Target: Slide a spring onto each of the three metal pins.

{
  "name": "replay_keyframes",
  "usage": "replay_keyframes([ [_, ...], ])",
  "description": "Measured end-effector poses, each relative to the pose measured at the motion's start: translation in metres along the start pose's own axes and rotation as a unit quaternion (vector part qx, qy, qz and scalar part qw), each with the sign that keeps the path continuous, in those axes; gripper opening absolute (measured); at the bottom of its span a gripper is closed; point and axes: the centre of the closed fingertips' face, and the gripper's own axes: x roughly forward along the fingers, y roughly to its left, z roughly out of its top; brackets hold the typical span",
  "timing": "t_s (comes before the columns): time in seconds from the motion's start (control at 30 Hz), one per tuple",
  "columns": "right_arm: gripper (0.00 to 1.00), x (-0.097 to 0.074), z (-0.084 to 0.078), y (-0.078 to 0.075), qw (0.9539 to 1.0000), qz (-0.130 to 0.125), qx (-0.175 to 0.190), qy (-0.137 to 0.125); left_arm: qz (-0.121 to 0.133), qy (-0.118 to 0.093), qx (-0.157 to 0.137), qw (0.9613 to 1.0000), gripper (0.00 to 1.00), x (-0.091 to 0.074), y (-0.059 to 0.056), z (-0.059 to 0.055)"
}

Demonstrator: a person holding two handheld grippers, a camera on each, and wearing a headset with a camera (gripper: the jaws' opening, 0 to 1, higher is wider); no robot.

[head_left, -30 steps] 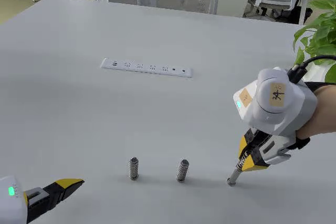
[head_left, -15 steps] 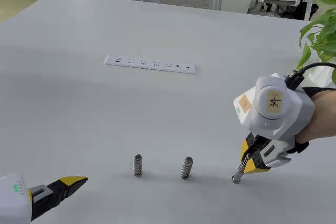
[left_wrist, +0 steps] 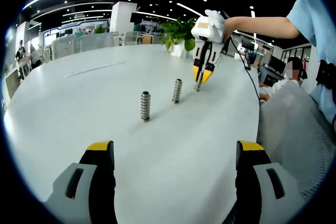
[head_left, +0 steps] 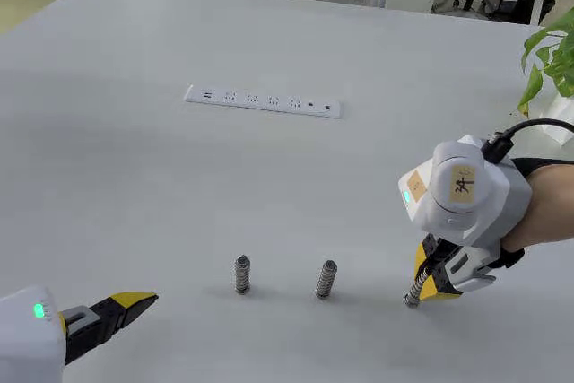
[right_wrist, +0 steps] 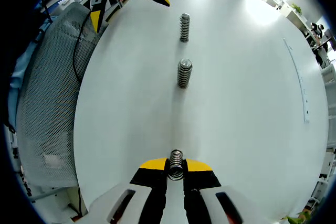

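Note:
Three metal pins stand in a row on the grey table (head_left: 179, 177). The left pin (head_left: 242, 274) and the middle pin (head_left: 327, 279) each wear a spring, as the right gripper view confirms for the middle pin (right_wrist: 184, 73) and the far one (right_wrist: 184, 27). My right gripper (head_left: 421, 291) is shut on the third spring (head_left: 413, 291), which sits on the right pin with its lower end at the table; its coils (right_wrist: 176, 163) show between the yellow-tipped jaws. My left gripper (left_wrist: 173, 150) is open and holds nothing, low at the front left (head_left: 112, 311), well short of the sprung pins (left_wrist: 145, 105).
A white power strip (head_left: 262, 101) lies across the middle of the table. Green plant leaves (head_left: 552, 51) hang over the right edge. Office chairs stand past the far edge. A mesh chair back (right_wrist: 47, 103) is close by at the near side.
The right gripper has sunk lower on the right pin, carrying the spring down until it reaches the table. The headset has tipped, shifting the whole scene. The left gripper stays about where it was.

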Motion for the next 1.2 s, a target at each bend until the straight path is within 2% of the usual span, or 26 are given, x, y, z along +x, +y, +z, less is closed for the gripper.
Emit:
replay_keyframes([
  [0.27,0.08,0.005,-0.001,-0.001,1.0000,0.001,0.001,0.002,0.001,-0.002,0.006,1.0000,0.99,0.001,0.001,0.000],
  [1.03,0.09,0.013,0.000,-0.002,1.0000,-0.002,-0.002,0.009,-0.004,-0.004,0.009,0.9999,0.99,0.002,-0.003,0.003],
  [1.1,0.13,0.014,-0.001,-0.002,1.0000,-0.002,-0.002,0.009,-0.005,-0.005,0.009,0.9999,0.99,0.002,-0.003,0.003],
  [1.2,0.32,0.016,-0.002,-0.001,1.0000,-0.003,0.005,0.004,-0.006,-0.005,0.009,0.9999,0.99,0.002,-0.004,0.004],
])
